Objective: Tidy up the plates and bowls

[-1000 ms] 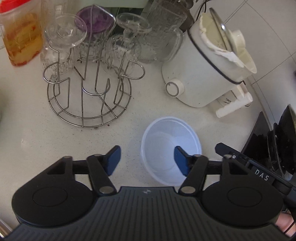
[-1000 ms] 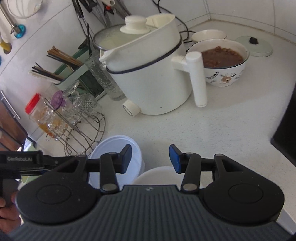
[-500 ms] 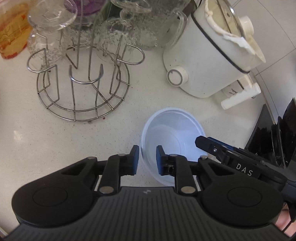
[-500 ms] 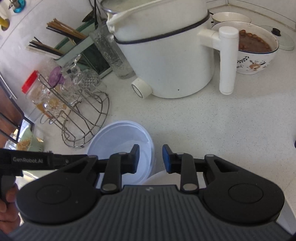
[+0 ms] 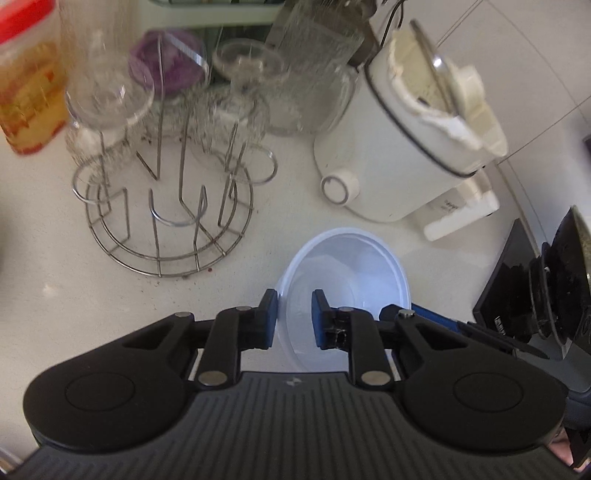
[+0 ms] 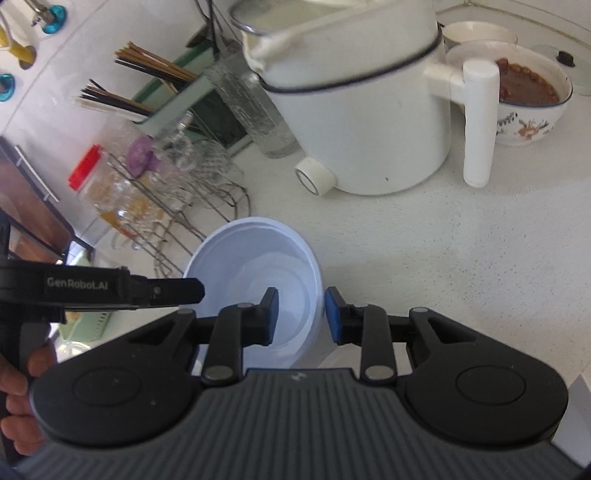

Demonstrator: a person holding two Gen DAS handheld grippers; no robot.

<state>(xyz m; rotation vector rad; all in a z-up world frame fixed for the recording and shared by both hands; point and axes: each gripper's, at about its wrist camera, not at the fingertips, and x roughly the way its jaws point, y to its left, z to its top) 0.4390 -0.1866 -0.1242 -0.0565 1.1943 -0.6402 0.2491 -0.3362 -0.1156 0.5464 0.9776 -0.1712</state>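
One pale blue-white plastic bowl [image 5: 347,280] sits on the speckled white counter [image 5: 48,266], and both tools have hold of it. The left gripper [image 5: 293,317] is clamped on the bowl's near-left rim: one blue pad sits outside the wall, the other inside, with the thin wall pinched between them. The right gripper [image 6: 301,314] is clamped on the opposite rim in the same way, its left finger inside the bowl and its right finger outside. In the left wrist view the right tool's blue-edged finger reaches in from the right of the bowl; in the right wrist view the left tool's black finger reaches in from the left, with a person's hand [image 6: 18,398] around its handle.

Ahead and to the left of the left gripper stands one round wire glass rack [image 5: 170,221] holding several upturned clear glasses; the blur prevents an exact count. Beyond the rack are one purple lid [image 5: 166,70] and one red-capped jar [image 5: 26,85]. Ahead and to the right stands one white cooking pot [image 5: 402,147] with a single side handle and one round knob. Between rack and pot stands one textured glass pitcher [image 5: 314,81].

Far ahead and to the right of the right gripper are one patterned bowl of brown food [image 6: 524,96], one smaller white bowl [image 6: 476,33] behind it, and one pale lid [image 6: 565,62].
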